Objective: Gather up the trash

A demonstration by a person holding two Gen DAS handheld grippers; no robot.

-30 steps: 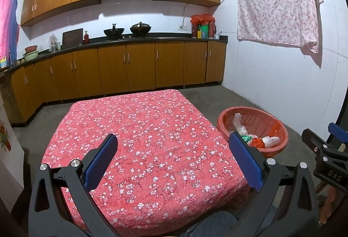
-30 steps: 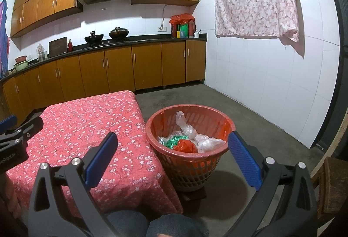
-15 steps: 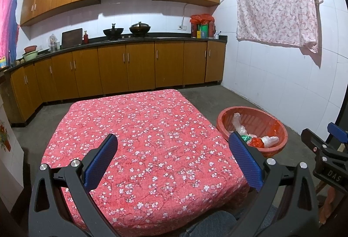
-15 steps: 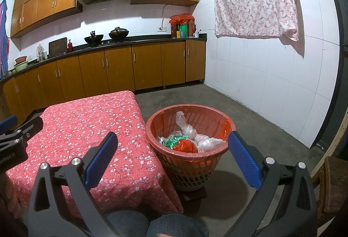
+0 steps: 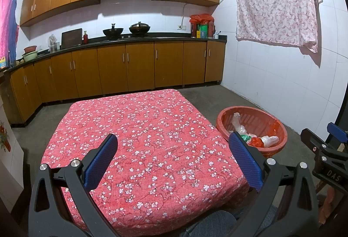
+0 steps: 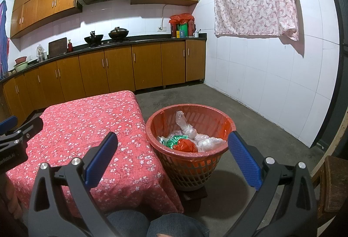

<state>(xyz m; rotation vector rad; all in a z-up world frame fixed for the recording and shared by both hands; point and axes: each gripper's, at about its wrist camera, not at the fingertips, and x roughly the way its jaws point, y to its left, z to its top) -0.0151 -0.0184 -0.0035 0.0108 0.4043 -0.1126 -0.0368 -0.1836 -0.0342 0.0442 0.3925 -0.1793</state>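
Note:
A red plastic basket (image 6: 226,126) stands on the floor right of the table; it also shows in the left wrist view (image 5: 280,126). Inside lie crumpled clear plastic bags (image 6: 208,141), a green wrapper (image 6: 174,140) and a red bag (image 6: 186,145). My left gripper (image 5: 173,160) is open and empty above the near part of the red floral tablecloth (image 5: 139,128). My right gripper (image 6: 173,160) is open and empty, near the basket's front rim. No loose trash shows on the cloth.
Wooden kitchen cabinets (image 5: 139,67) with a dark counter run along the back wall. A floral cloth (image 5: 276,2) hangs on the white tiled wall at right. A wooden chair (image 6: 335,184) stands at the far right. The floor (image 6: 250,119) is bare concrete.

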